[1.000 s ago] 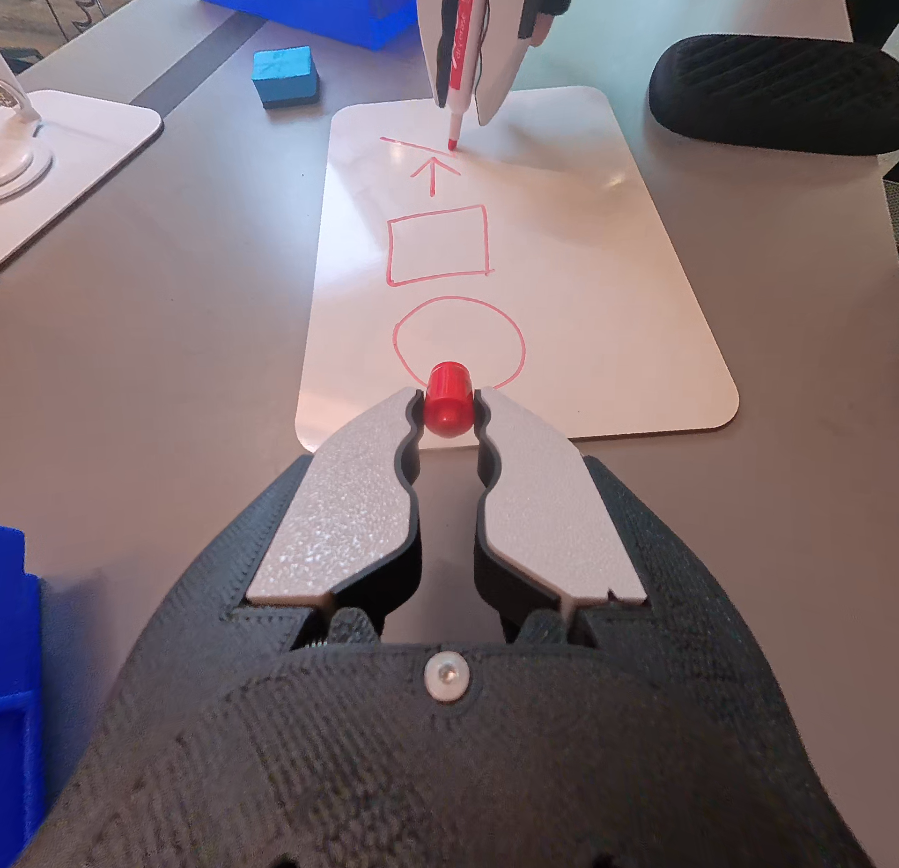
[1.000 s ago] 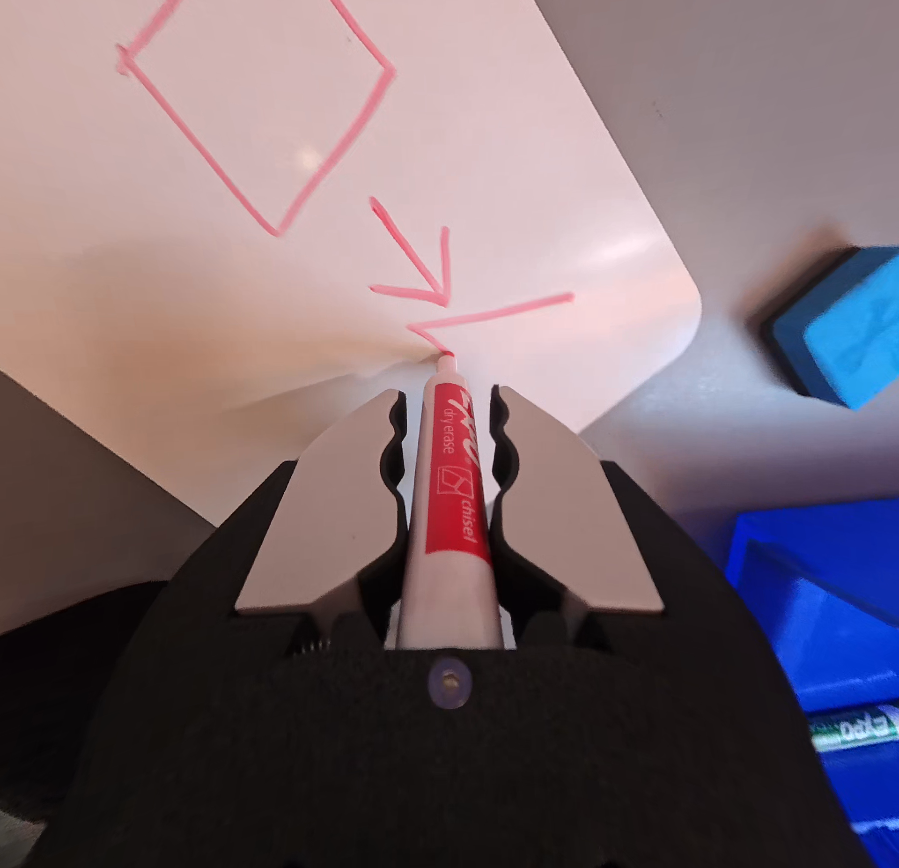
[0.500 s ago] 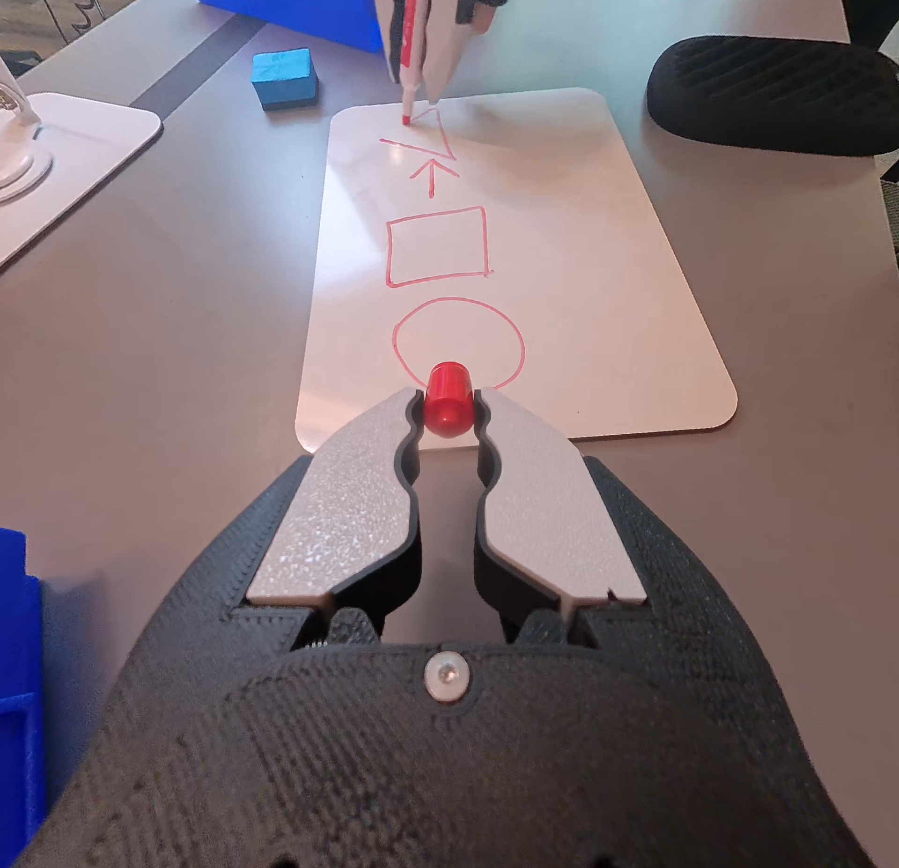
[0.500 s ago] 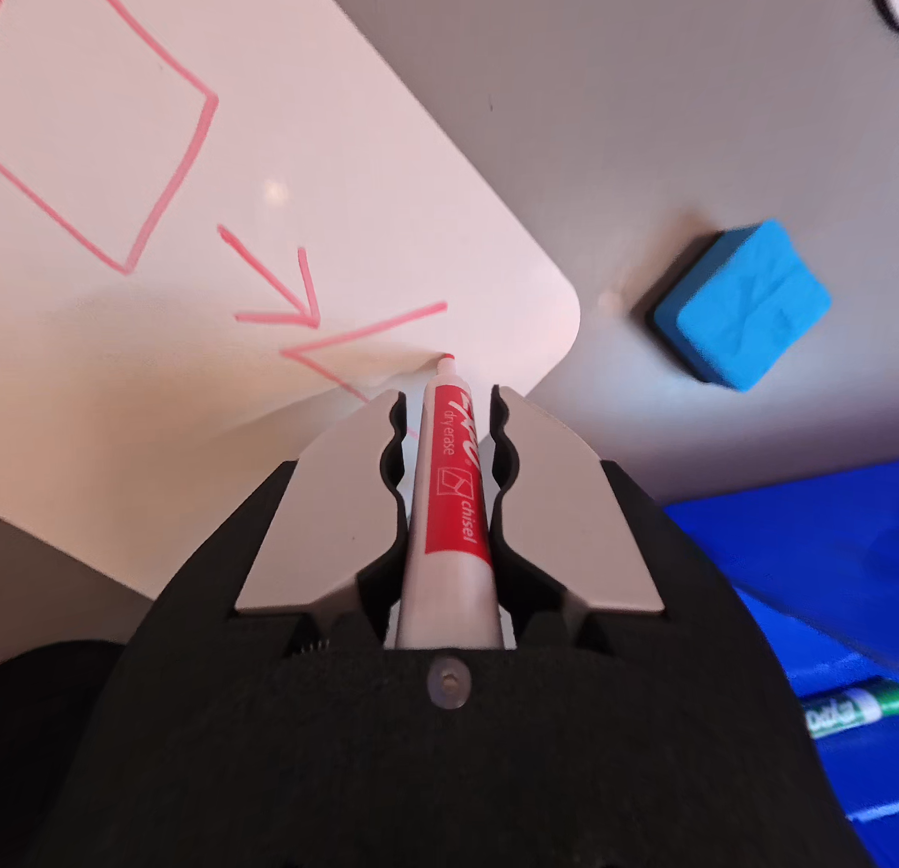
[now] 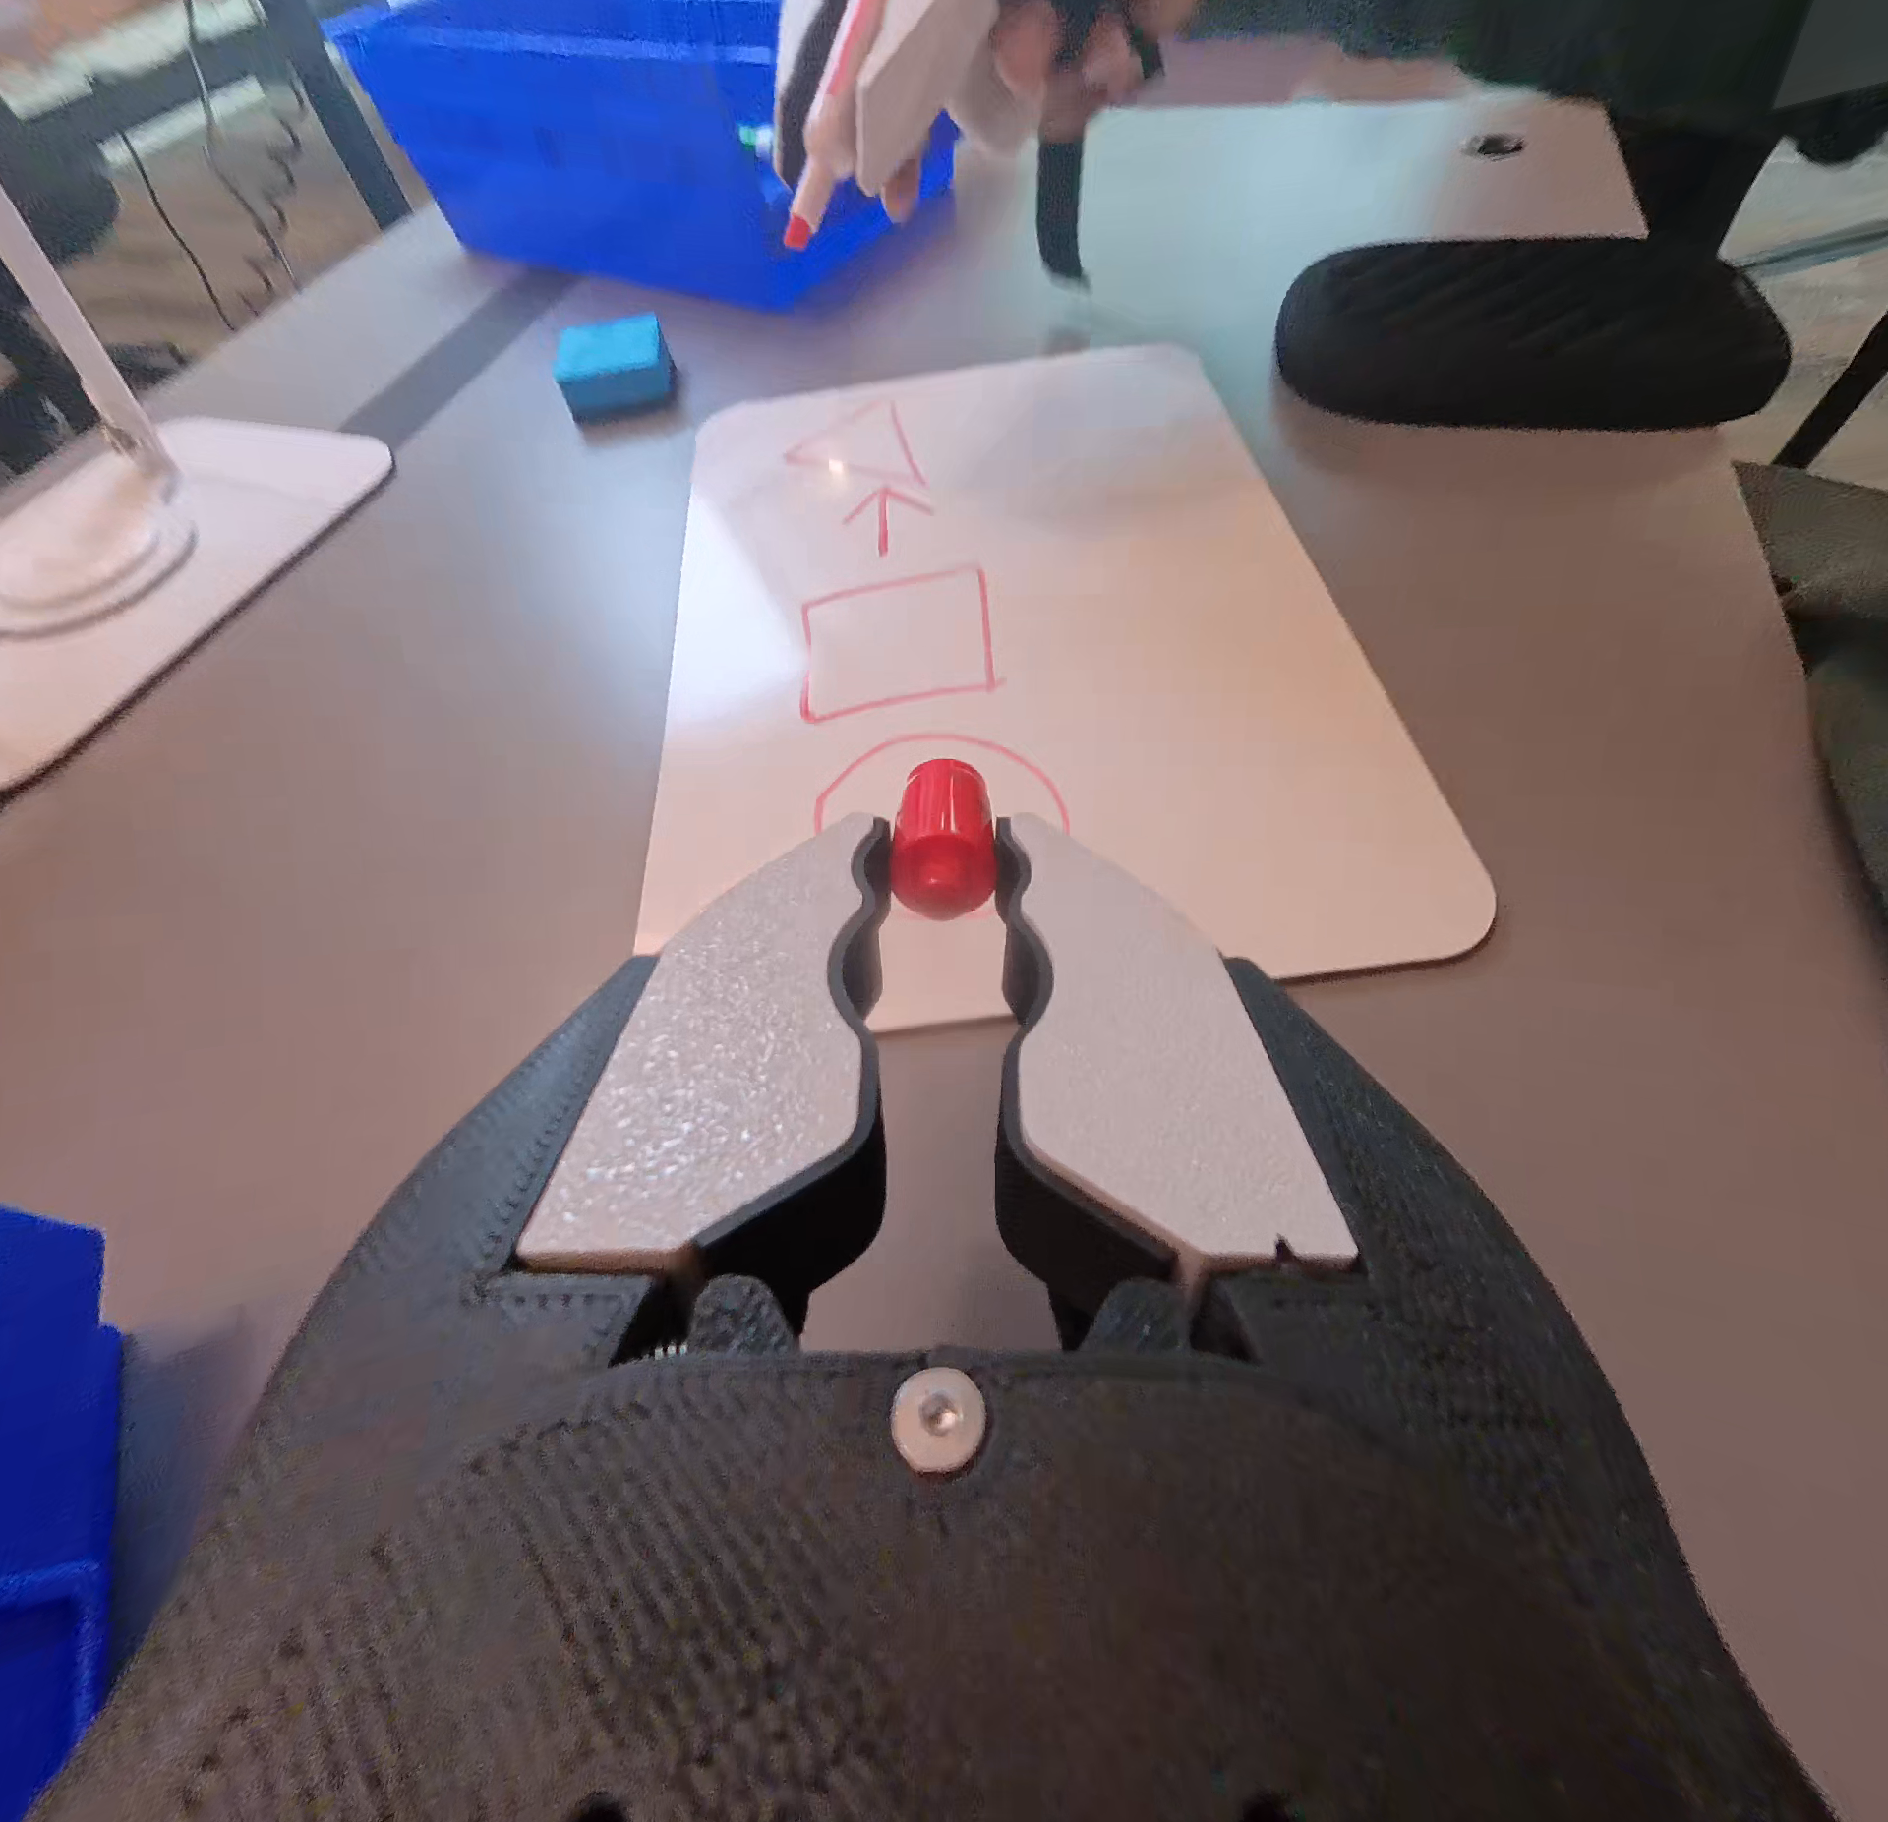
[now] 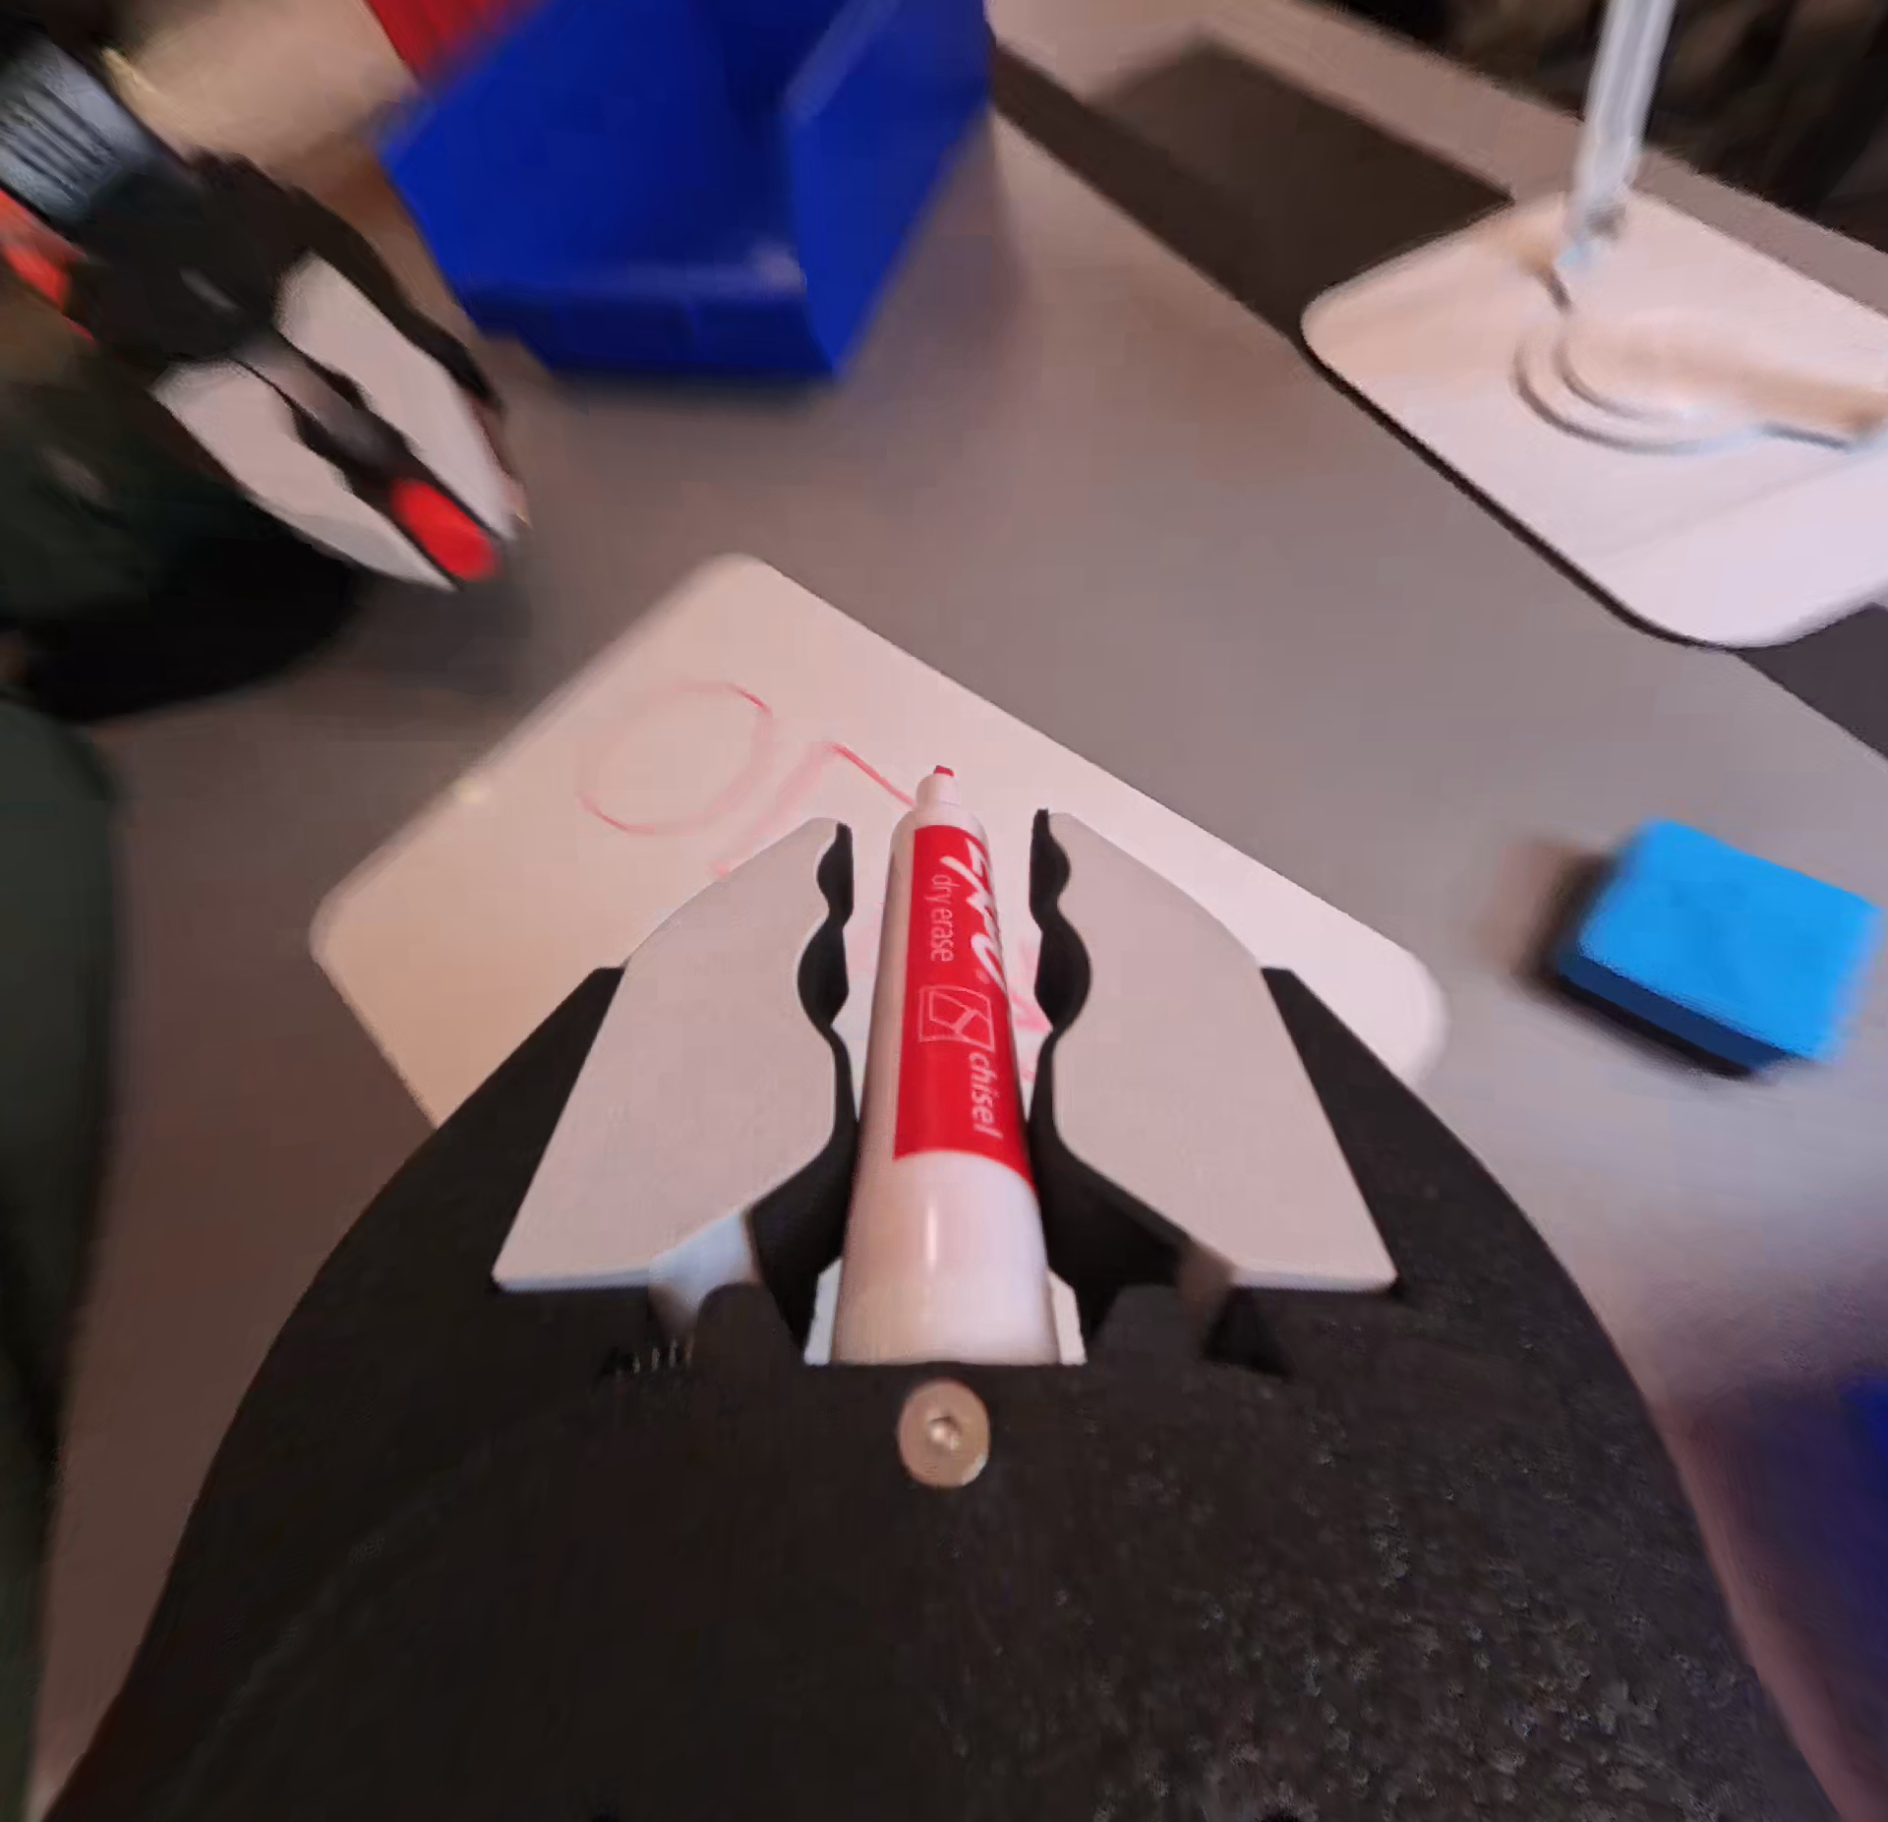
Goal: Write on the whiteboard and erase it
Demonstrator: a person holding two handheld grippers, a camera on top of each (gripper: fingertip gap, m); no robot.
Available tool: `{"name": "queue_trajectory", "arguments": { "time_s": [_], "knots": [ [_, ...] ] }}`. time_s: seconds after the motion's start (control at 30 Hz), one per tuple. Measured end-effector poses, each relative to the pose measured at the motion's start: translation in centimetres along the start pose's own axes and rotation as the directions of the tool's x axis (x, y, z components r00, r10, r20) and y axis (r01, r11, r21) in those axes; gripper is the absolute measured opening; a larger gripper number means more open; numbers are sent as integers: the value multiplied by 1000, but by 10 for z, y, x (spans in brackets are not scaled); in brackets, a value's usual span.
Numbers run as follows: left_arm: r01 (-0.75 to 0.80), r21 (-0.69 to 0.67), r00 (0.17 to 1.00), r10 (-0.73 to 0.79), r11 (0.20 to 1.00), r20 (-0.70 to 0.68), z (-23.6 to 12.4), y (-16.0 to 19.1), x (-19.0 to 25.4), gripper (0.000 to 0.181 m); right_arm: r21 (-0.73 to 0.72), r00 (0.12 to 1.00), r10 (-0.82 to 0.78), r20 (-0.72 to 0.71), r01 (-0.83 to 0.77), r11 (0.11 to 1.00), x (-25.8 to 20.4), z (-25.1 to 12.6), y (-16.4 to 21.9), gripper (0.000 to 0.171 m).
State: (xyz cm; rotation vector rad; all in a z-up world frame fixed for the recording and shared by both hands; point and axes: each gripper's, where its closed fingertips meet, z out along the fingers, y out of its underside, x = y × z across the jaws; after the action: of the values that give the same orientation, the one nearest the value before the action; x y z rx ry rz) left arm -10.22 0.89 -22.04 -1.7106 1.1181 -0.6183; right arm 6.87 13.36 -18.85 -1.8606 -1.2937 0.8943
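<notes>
Left wrist view: clearly, the left gripper is clenched on the red marker cap, hovering over the near end of the whiteboard. A circle, rectangle, arrow and triangle run from near to far along the board on the grey table. At the far end the right gripper grasps the red dry-erase marker with its tip lifted clear of the board, in front of the blue bin. The blue eraser lies beyond the board's far-left corner; a black pad lies far right.

Right wrist view: the marker sits lengthwise between the clenched fingers, its tip above the drawing. The eraser appears to the right, a lamp base far right. Motion blur is heavy.

The drawing looks complete, so capping likely follows: align tip and cap on one axis, then press straight. Only the left view shows all four shapes; only the right view shows how far the barrel extends through the grip.
</notes>
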Motion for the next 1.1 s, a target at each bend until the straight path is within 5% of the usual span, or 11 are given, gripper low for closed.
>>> {"name": "queue_trajectory", "arguments": {
  "time_s": [0.1, 0.23, 0.77, 1.1],
  "knots": [
    [-47, 86, 999, 46, 995, 14, 3, -15, 7, 19, 210, 983, 59, 176, -96, 973, -55, 9, -15, 34],
    [-129, 168, 991, 123, 977, 49, 12, -39, 19, 19, 292, 932, 79, 353, -190, 937, -109, 31, -19, 34],
    [-280, 202, 960, 267, 939, 86, 39, -66, 50, 19, 240, 751, 166, 639, -399, 885, -169, 49, -18, 34],
    [-347, 159, 938, 340, 924, 67, 44, -58, 54, 18, 197, 711, 240, 661, -473, 859, -170, 51, -7, 33]
  ]
}}
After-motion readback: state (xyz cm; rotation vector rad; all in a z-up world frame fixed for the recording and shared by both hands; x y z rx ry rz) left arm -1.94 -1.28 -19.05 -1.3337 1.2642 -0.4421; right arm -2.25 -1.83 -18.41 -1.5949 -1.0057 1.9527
